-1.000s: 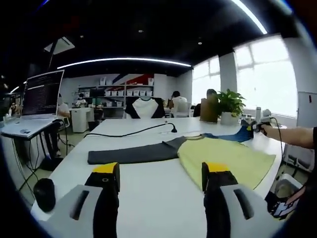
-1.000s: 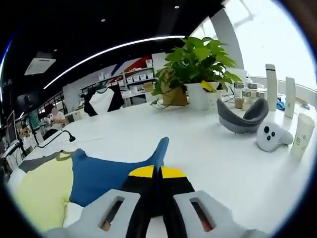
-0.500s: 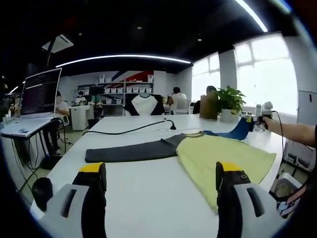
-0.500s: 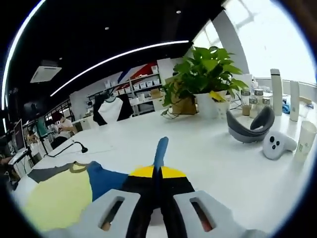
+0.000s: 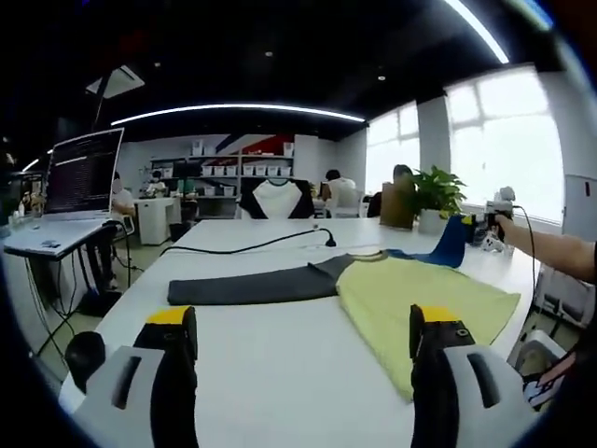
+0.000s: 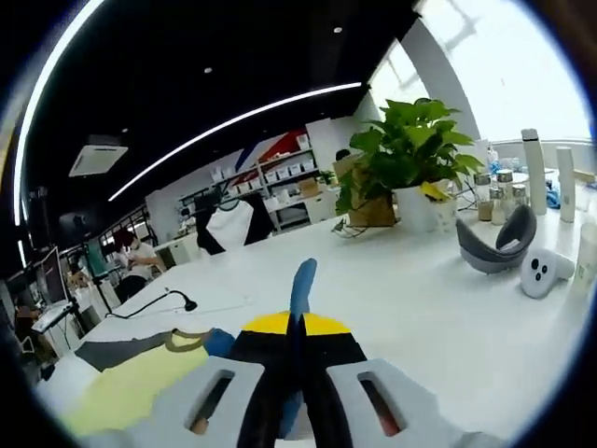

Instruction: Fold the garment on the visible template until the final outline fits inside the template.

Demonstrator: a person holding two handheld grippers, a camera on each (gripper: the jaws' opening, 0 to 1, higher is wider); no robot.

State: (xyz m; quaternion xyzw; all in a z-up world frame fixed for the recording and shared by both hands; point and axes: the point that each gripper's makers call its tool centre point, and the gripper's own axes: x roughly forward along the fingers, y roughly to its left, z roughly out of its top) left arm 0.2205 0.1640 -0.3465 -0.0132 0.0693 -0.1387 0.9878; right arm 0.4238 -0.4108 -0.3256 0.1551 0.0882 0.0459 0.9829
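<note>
A long-sleeved garment lies spread on the white table (image 5: 280,355). Its body is yellow-green (image 5: 420,294), one sleeve is dark grey (image 5: 247,287), and the other is blue (image 5: 450,245). My left gripper (image 5: 301,319) hovers open over the near table edge, in front of the garment and touching nothing. My right gripper (image 6: 296,322) is shut on the blue sleeve (image 6: 300,280) and holds it raised off the table, its end sticking up past the jaws. In the left gripper view that gripper (image 5: 490,229) sits at the far right, in a person's hand. The yellow-green body (image 6: 131,392) and grey sleeve (image 6: 117,353) lie lower left.
A potted plant (image 6: 406,154), a grey headset (image 6: 494,247), a white controller (image 6: 539,271) and bottles stand at the table's right end. A black cable with a small microphone (image 5: 326,241) runs behind the garment. A laptop (image 5: 79,177) sits on a side desk. People sit far behind.
My left gripper's jaws have spread wider. My right gripper has lifted the blue sleeve higher off the table, so less of it lies flat.
</note>
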